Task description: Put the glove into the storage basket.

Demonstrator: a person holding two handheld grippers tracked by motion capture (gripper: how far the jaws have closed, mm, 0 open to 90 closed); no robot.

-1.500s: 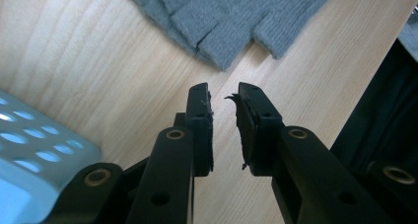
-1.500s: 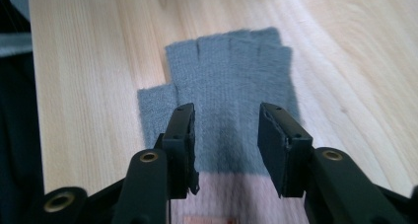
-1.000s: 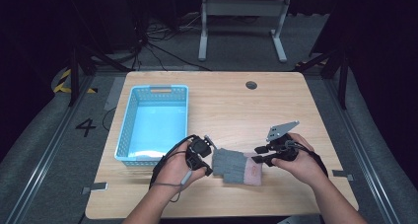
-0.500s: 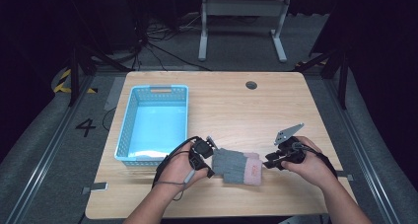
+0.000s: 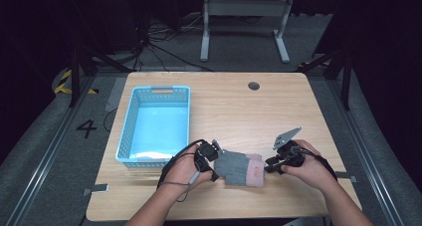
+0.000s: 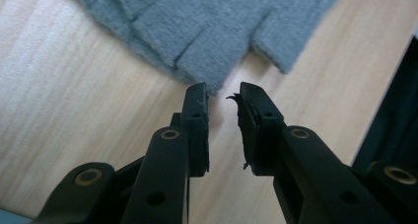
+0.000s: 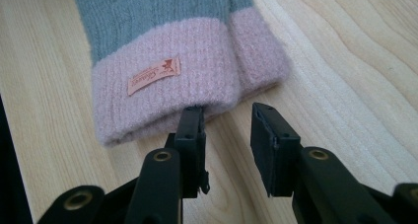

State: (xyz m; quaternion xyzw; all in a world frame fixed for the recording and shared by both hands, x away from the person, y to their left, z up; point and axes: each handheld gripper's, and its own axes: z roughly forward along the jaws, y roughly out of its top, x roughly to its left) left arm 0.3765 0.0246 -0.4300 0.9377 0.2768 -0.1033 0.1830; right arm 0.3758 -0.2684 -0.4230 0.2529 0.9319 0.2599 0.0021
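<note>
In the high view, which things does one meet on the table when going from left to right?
Blue basket → left gripper → grey and pink glove → right gripper.

Floor (image 5: 59, 151) bears "4" (image 5: 87, 128); glove's label (image 7: 154, 75) script unreadable.
</note>
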